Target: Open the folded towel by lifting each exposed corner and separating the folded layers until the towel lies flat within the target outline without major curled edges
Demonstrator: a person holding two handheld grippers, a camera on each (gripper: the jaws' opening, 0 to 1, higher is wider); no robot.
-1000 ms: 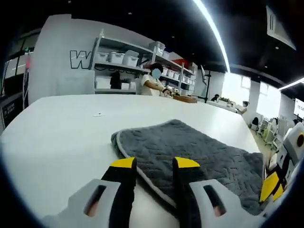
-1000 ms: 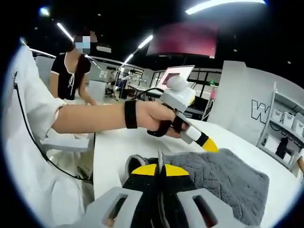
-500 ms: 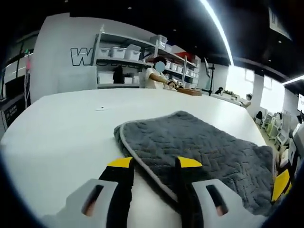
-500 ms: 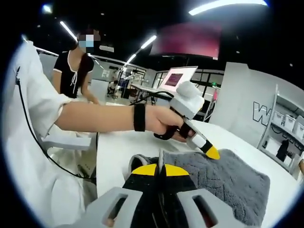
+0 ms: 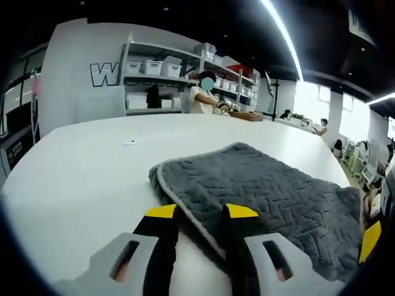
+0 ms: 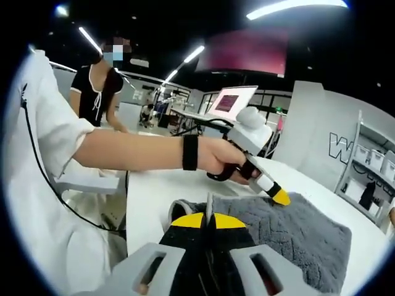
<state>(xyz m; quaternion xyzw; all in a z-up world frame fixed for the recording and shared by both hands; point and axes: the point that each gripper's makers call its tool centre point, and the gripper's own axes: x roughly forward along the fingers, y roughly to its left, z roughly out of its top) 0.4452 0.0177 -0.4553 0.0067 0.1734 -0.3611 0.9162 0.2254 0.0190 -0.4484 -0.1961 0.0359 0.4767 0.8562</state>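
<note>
Left tool (image 5: pixel 202 213), open, has neared towel (image 5: pixel 265 197) edge; right tool (image 6: pixel 207 219) pinches towel

An open-plan lab or workshop hall is showing here.

A big white worktop (image 5: pixel 80 160) is stretching across the room, and metal shelves (image 5: pixel 166 80) stacked with white storage bins (image 5: pixel 162 66) are standing against a pale wall bearing large lettering (image 5: pixel 102 75). Long light strips (image 5: pixel 281 37) are running along a dark ceiling. A person (image 5: pixel 200 98) is working at the shelves, another person (image 6: pixel 99 80) is standing by further tables, and an open laptop (image 6: pixel 231 102) is glowing behind.
</note>
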